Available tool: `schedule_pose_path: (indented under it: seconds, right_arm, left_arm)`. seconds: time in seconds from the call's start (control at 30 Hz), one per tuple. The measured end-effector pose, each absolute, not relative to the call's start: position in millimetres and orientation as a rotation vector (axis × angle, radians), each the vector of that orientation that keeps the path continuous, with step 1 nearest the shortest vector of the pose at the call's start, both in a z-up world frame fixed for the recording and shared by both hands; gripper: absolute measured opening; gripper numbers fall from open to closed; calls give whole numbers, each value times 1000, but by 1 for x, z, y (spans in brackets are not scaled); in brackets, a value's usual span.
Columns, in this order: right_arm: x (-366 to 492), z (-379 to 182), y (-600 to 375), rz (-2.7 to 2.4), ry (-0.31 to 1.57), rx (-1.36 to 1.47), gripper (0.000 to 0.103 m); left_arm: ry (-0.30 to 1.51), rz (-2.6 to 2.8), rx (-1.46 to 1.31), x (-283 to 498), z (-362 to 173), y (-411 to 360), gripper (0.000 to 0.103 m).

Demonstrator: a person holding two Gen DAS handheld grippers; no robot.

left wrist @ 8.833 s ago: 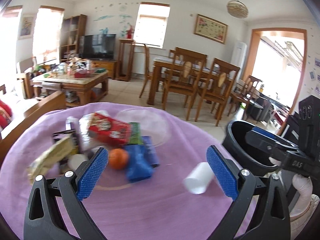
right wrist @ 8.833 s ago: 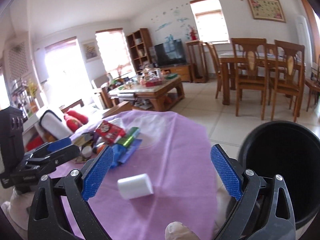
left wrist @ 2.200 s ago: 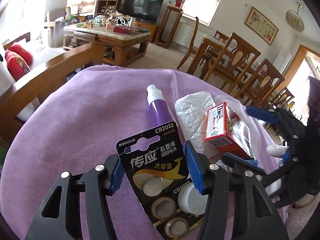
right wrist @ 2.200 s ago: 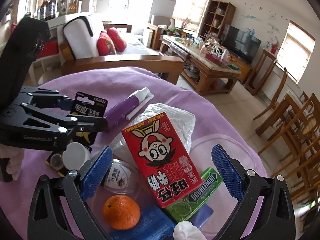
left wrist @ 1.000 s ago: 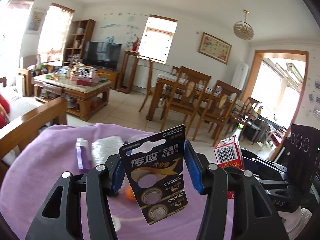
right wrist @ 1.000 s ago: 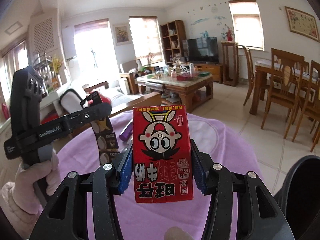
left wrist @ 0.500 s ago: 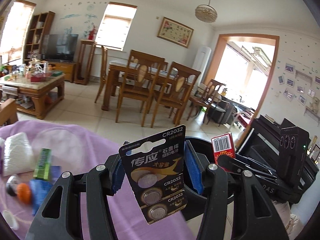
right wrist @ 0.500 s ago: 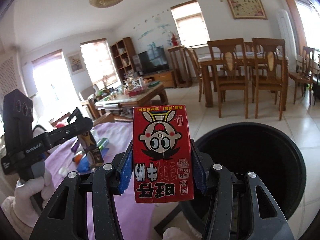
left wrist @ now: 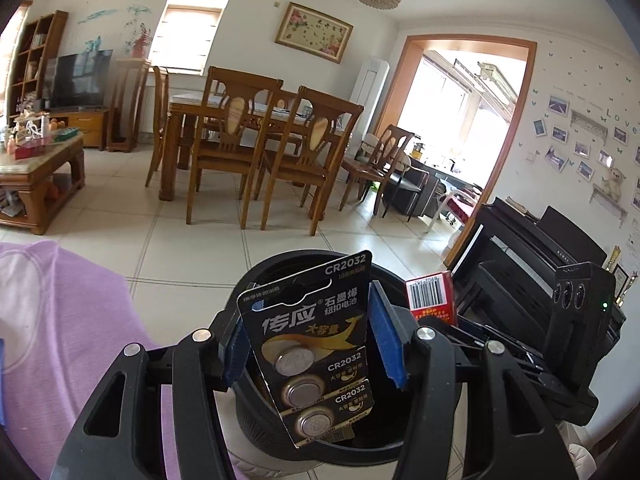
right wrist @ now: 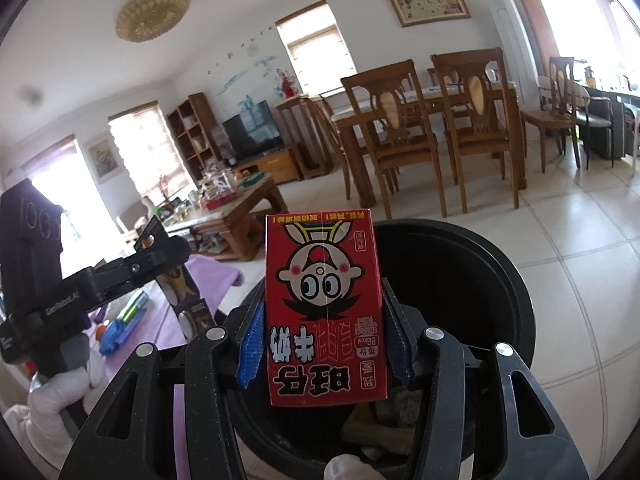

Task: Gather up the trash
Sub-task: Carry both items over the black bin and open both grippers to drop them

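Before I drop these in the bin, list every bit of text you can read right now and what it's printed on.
"CR2032", three times, on the battery card in the left claw.
"传应", "大容量", "石墨烯 纽扣电池" on that card.
"旺仔牛奶", upside down, on the red milk carton in the right claw.
"GenRobot.AI" on the left claw's arm.
"Love" on the wall.
Barcode digits and the carton's small print: too small to read.

A wooden dining table [left wrist: 224,108] with high-backed chairs [left wrist: 308,152] stood far on the pale tiled floor [left wrist: 192,248]. Left were a television [left wrist: 78,78] and bookshelf [left wrist: 30,52]; right, a sunlit doorway [left wrist: 460,120].
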State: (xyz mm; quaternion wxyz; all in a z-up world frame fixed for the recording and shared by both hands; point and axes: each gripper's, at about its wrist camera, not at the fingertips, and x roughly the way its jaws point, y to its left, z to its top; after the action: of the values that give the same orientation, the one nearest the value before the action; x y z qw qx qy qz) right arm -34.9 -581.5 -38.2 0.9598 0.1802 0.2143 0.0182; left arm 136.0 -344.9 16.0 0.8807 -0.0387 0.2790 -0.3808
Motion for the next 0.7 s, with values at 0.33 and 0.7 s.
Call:
schedule_pose_path:
  seconds: [0.33,0.7]
  right_arm:
    - [-26,-57,-583,9,462,408,51]
    - [-14,-66,-580,1,487,421,51]
  left_arm:
    - [616,-797,-24,139,-1,-374,53]
    - [639,-792,-10,141,-5,-378,54]
